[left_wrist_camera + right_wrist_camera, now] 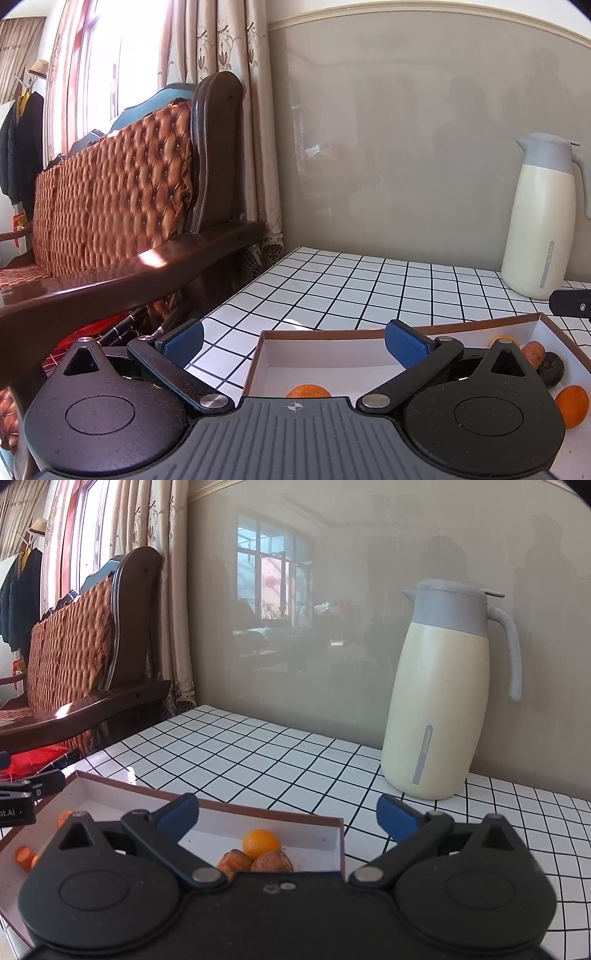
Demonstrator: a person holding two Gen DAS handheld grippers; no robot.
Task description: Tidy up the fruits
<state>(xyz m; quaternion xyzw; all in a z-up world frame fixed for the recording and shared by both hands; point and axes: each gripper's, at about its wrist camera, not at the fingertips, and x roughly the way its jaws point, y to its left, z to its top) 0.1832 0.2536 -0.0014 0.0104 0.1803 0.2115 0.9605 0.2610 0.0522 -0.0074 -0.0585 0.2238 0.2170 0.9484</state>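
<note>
My left gripper (293, 345) stands with its jaws wide apart, nothing between the blue pads (183, 345); it hovers over the near left corner of the white tray (332, 356). My right gripper (288, 818) is spread just as wide and holds nothing, poised over the tray's right end.

In the left wrist view an orange (308, 391) peeks out at 6 o'clock, just past the gripper body. At 3 to 4 o'clock lie a brownish-orange fruit (533, 353), a dark round fruit (552, 369) touching it, and another orange fruit (572, 405) nearer me.

In the right wrist view a small orange fruit (260, 843) sits in the tray at about 6 o'clock, touching two brown wrinkled pieces (273, 862) in front of it. More orange bits (26, 856) lie at 8 o'clock.

The tray rests on a white table with a black grid (258, 749). A cream jug with a grey lid (443, 694) stands upright at 2 o'clock, near the wall. A wooden sofa (122, 206) fills 9 to 10 o'clock.
</note>
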